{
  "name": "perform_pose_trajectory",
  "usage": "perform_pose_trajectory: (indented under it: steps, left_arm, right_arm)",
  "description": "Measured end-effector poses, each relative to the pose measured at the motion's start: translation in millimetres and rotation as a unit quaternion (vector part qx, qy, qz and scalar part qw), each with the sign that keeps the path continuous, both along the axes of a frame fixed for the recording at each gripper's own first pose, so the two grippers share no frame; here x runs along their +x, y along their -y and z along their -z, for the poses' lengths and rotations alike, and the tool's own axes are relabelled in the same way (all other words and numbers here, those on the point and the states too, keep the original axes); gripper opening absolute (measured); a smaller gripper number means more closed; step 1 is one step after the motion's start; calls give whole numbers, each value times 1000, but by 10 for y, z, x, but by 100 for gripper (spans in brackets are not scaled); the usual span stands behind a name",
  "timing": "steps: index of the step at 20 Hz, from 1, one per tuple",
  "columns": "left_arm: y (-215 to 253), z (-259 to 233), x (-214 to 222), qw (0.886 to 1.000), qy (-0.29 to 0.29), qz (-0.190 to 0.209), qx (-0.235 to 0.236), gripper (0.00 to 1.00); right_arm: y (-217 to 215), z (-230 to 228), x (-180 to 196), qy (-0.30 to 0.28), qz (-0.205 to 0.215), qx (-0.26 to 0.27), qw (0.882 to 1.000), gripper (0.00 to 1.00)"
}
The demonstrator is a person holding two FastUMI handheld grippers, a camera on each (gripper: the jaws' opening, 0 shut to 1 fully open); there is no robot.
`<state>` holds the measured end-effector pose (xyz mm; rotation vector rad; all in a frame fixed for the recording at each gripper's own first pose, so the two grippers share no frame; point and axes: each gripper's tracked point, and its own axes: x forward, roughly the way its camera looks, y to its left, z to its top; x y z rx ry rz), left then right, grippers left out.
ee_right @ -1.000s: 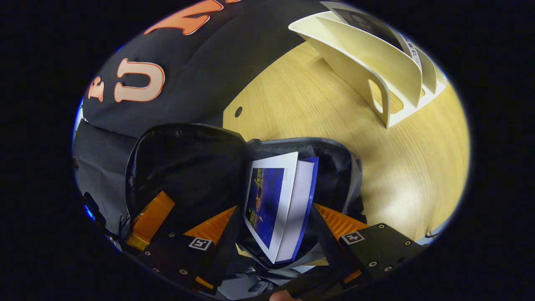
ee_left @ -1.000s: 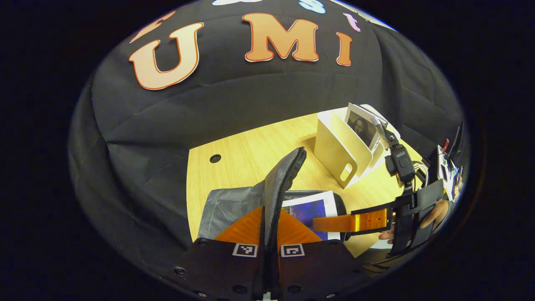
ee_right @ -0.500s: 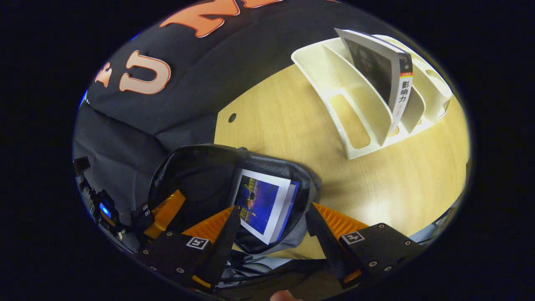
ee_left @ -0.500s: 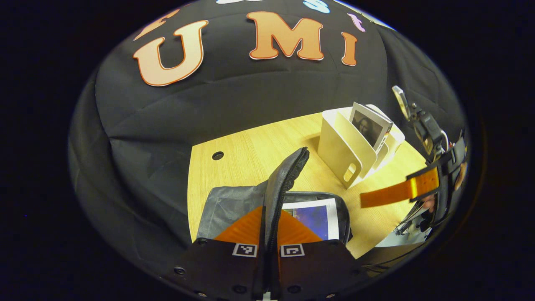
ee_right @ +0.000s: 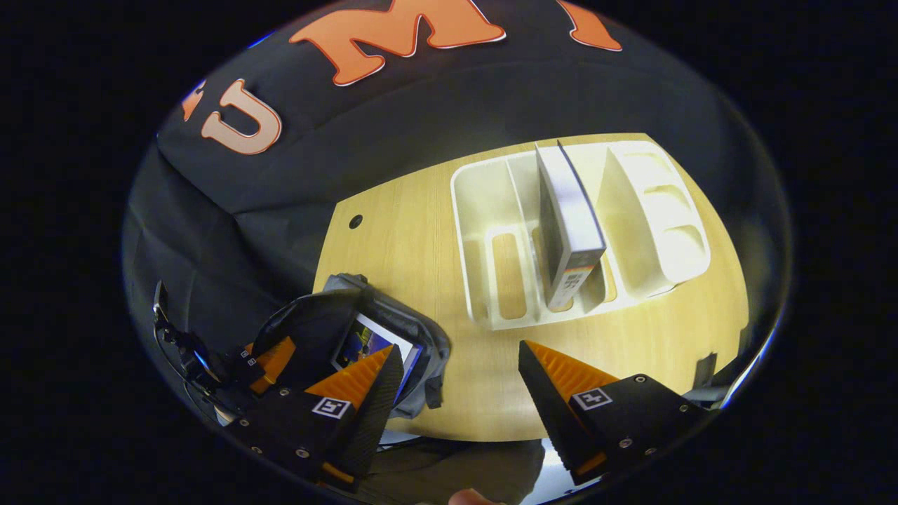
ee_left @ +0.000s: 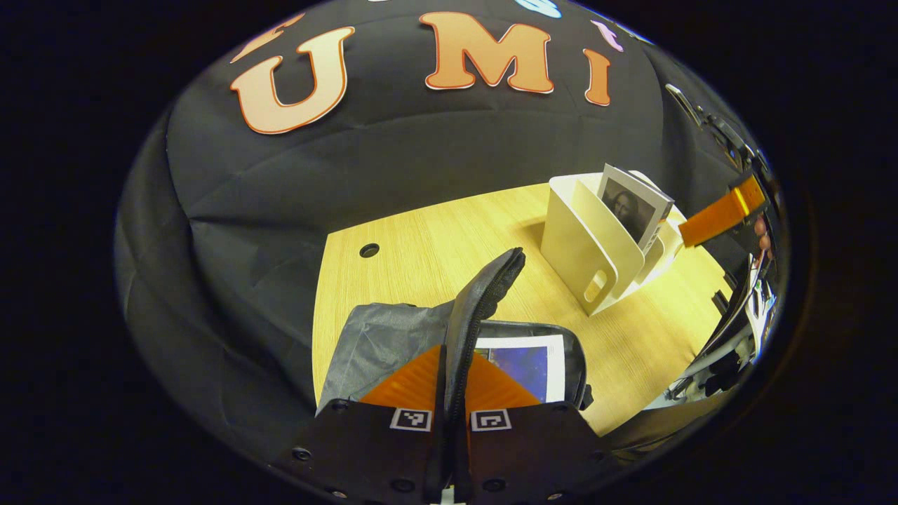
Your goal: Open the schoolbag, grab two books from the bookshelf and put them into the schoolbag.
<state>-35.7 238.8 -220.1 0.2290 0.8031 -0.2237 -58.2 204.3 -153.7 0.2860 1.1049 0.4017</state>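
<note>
The left gripper (ee_left: 452,393) pinches the grey fabric schoolbag's zippered flap (ee_left: 484,298) upright so the mouth stays open around one blue-covered book (ee_left: 526,365), while the empty, wide-spread right gripper (ee_right: 456,382) hovers above the cream plastic bookshelf (ee_right: 491,210) on the wooden counter (ee_right: 407,231), where the second, grey-covered book (ee_right: 572,224) stands in a middle slot.

Left gripper (ee_left: 450,393) pinches the schoolbag's flap (ee_left: 484,294).
</note>
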Motion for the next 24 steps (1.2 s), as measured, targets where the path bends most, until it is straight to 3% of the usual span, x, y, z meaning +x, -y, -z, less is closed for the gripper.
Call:
perform_pose_trajectory:
  steps: [10, 18, 21, 24]
  left_arm:
    - [84, 151, -45, 998, -8, -55, 2, 7]
    - [119, 225, -57, 995, -23, -99, 12, 6]
    - [146, 231, -74, 993, -29, -115, 16, 6]
    - [154, 228, -104, 991, -34, -128, 25, 7]
  right_arm:
    - [644, -248, 843, 15, -48, -84, 995, 99]
    - [583, 218, 1316, -46, -73, -81, 993, 97]
    - [555, 411, 1451, -64, -77, -88, 991, 89]
    - [601, 551, 1482, -81, -81, -106, 988, 72]
